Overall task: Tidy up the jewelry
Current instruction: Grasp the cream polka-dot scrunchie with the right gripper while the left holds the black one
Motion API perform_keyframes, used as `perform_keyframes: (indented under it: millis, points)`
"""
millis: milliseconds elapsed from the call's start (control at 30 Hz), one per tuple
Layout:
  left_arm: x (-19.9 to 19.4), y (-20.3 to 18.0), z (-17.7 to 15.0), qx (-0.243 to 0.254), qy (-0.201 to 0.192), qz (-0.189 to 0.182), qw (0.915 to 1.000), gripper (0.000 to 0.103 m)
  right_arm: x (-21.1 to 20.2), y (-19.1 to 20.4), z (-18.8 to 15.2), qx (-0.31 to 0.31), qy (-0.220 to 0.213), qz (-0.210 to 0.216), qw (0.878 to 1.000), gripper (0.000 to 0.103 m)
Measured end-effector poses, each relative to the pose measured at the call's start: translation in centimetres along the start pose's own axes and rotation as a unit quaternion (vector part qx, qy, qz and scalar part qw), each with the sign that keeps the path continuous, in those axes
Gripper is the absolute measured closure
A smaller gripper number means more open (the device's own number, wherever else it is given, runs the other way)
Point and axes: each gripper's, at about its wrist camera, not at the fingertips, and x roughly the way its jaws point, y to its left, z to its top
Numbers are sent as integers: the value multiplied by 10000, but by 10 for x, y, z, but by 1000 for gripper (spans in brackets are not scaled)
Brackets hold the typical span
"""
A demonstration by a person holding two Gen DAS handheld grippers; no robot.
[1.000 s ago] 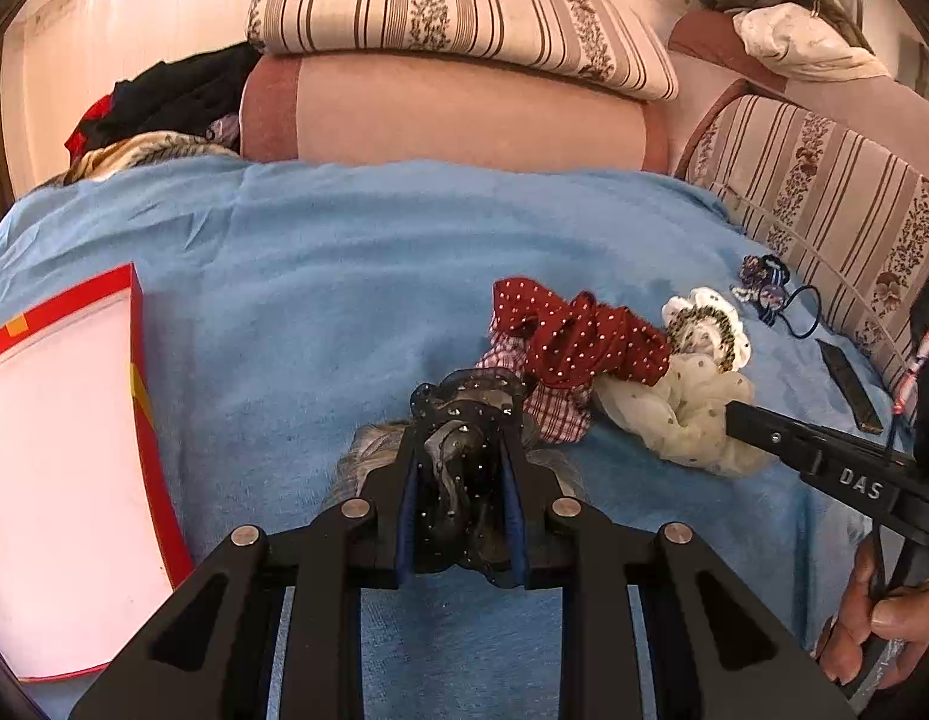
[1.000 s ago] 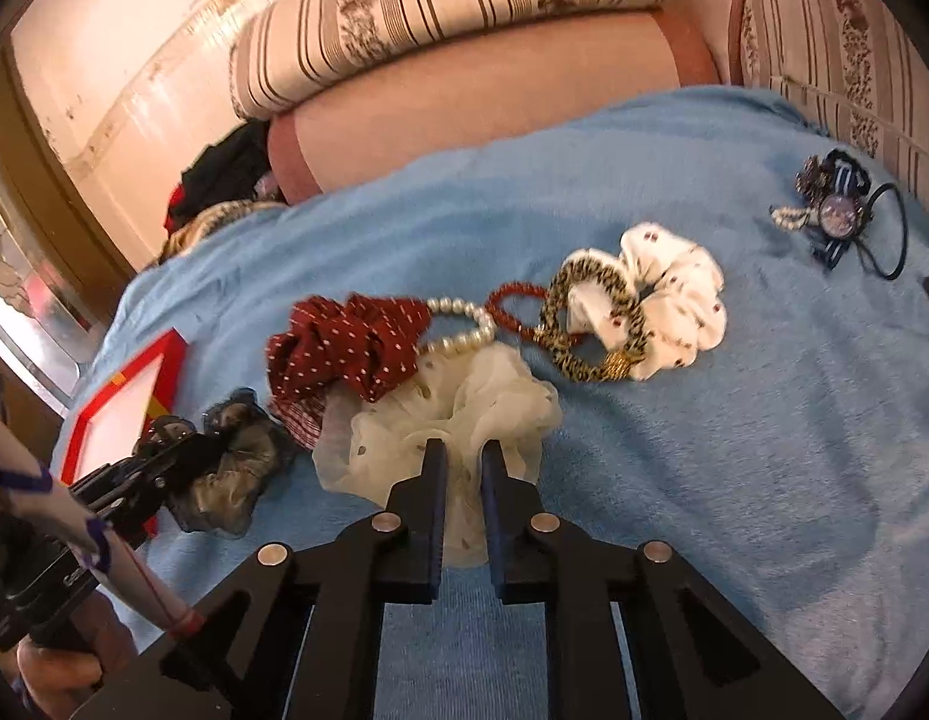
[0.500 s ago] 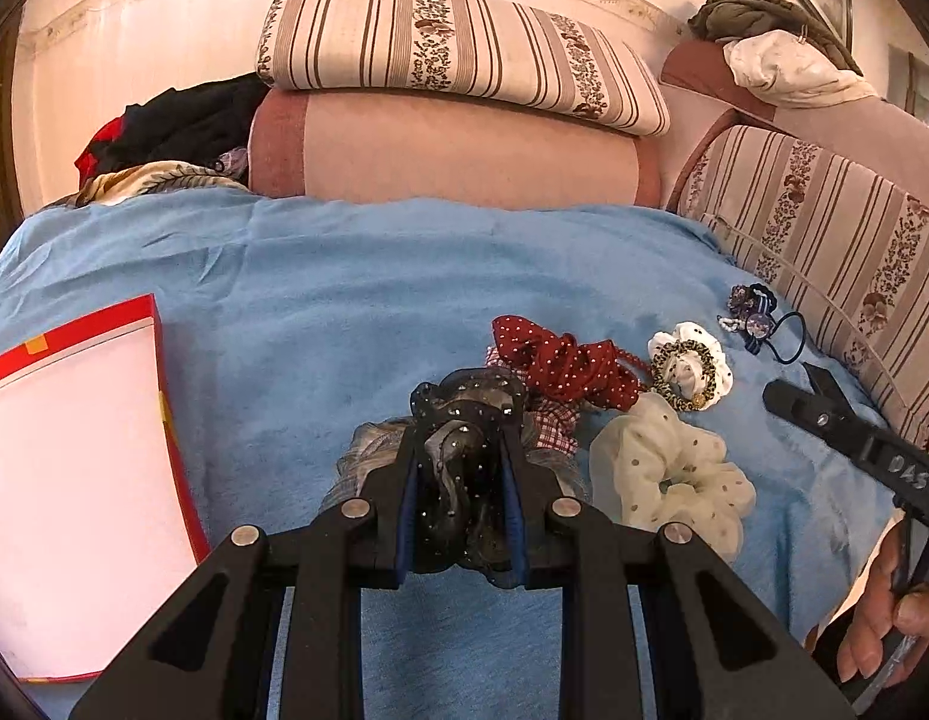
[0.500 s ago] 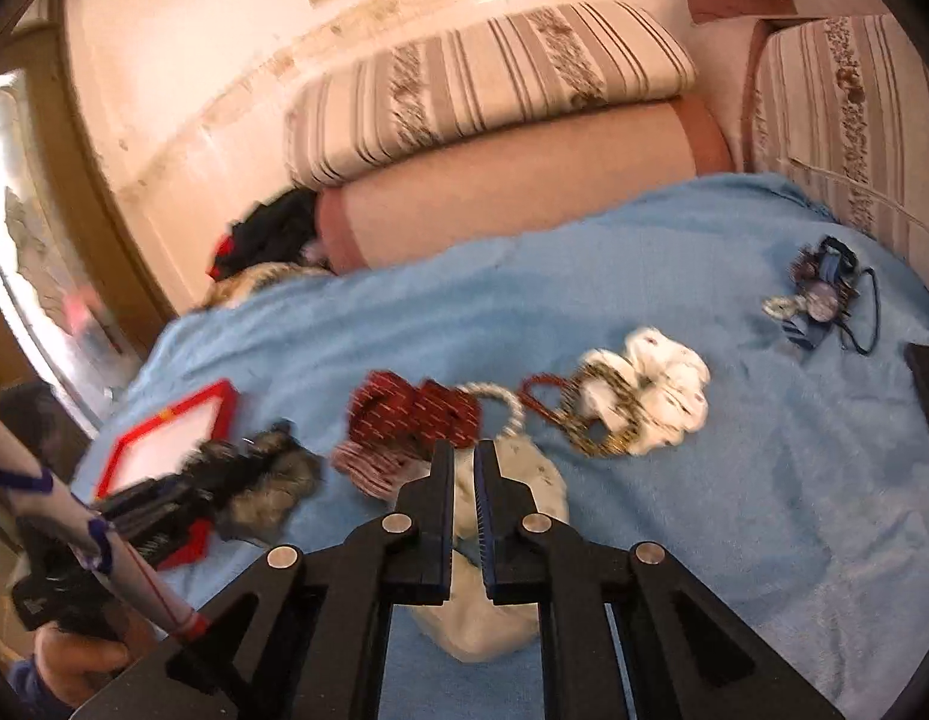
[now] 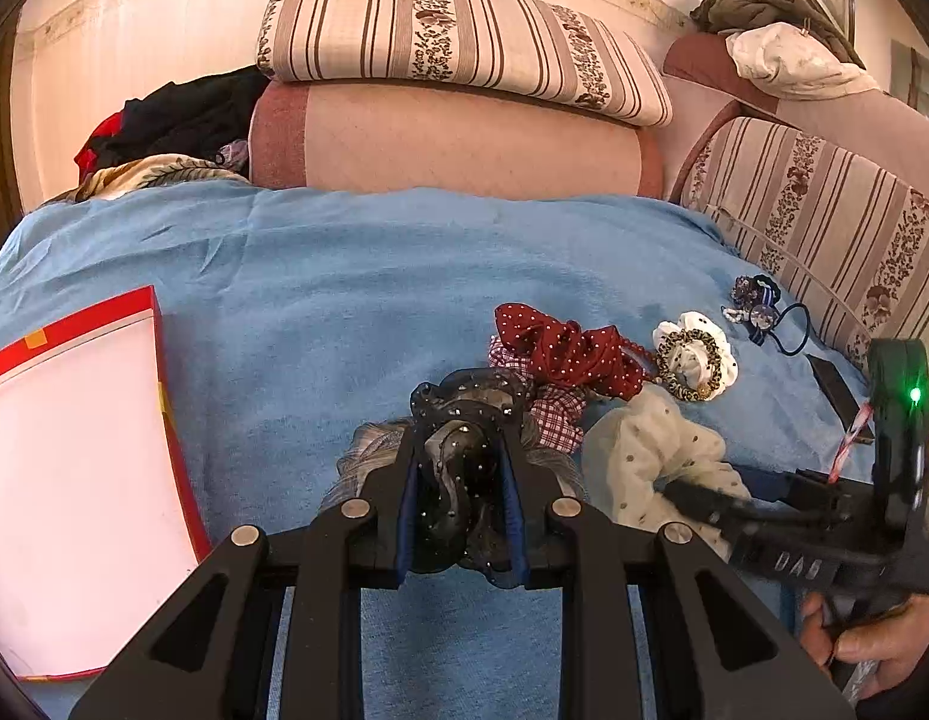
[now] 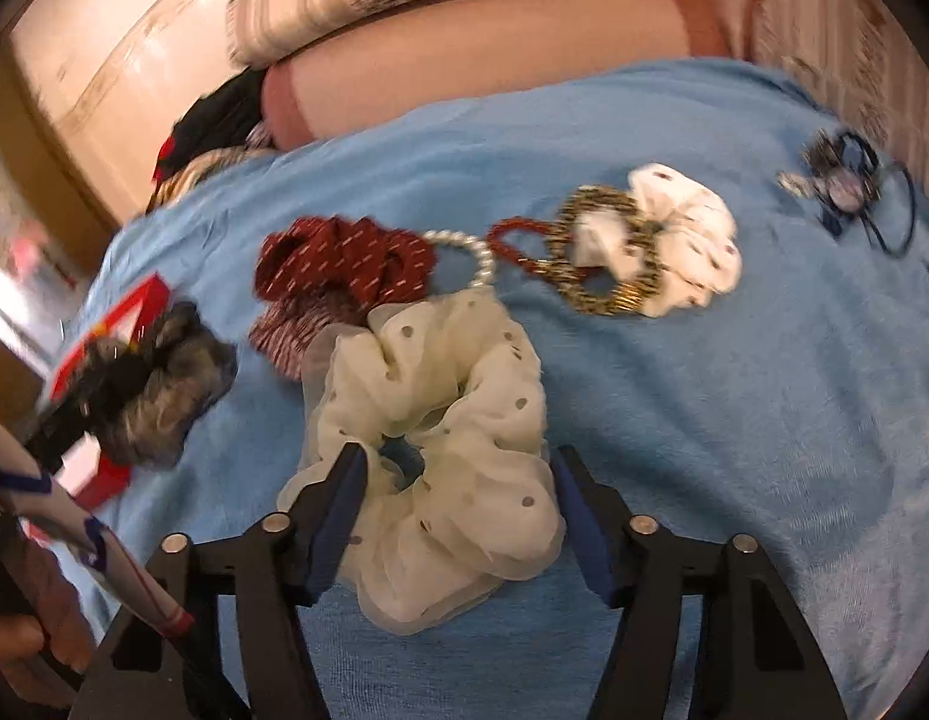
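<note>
We see a bed covered with a blue blanket [image 5: 356,276], and we take the cream scrunchie [image 6: 440,438] as our landmark. The right tool [image 6: 458,516] has just been opening its jaws; they now stand wide on both sides of the cream scrunchie, with the near part of the scrunchie between the two blue pads, and the pads do not seem to press on it. The scrunchie lies flat on the blanket.

The left tool [image 5: 461,504] is clenched on a black scrunchie [image 5: 464,450] with small shiny dots, which bulges out between its blue pads. In the right wrist view this tool and its scrunchie are to the left of the cream scrunchie, a little apart from it.

Just behind the cream scrunchie, touching it, lies a red dotted scrunchie [image 6: 344,258] on top of a red checked one [image 6: 296,330]. A pearl bracelet [image 6: 473,258] and a red bead bracelet [image 6: 518,246] lie behind it as well. Further to the right of these, a leopard band [image 6: 602,264] rests on a white scrunchie [image 6: 692,240]. Far to the right and behind is a dark hair tie [image 6: 854,192] with ornaments.

Far to the left of the cream scrunchie a red box [image 5: 68,420] with a pale inside lies on the blanket.
</note>
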Motion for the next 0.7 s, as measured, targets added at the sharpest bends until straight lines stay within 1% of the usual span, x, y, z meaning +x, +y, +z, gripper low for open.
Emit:
perform_keyframes:
  millis: [67, 167, 200, 233, 267, 333, 433, 500, 567, 700]
  points:
    - [1, 1, -1, -8, 21, 14, 10000, 80, 5, 7, -2, -197, 10, -134, 9997, 30]
    - [2, 1, -2, -6, 56, 13, 10000, 80, 17, 12, -6, -413, 155, -325, 9985, 30]
    - [3, 1, -2, 2, 58, 18, 10000, 80, 18, 14, -7, -464, 108, -334, 9983, 33]
    - [2, 1, -2, 5, 59, 15, 10000, 80, 17, 16, -6, -521, 84, -301, 9982, 53]
    - [2, 1, -2, -2, 56, 20, 10000, 80, 17, 18, -6, -591, 81, -221, 9980, 64]
    - [2, 1, -3, -10, 45, 27, 10000, 80, 15, 20, -6, -653, 50, -212, 9976, 84]
    - [2, 0, -3, -1, 34, 35, 10000, 80, 9, 16, -4, -516, 2, 2, 9987, 90]
    - [1, 0, -2, 13, 3, 28, 10000, 80, 1, 10, -4, -373, -115, 163, 9991, 91]
    - [-1, -1, -2, 40, -46, 36, 10000, 80, -11, 4, -3, -218, -320, 322, 9987, 91]
    - [-6, -1, -1, 58, -133, 29, 9999, 80, -35, 4, -1, -125, -803, 596, 9949, 91]
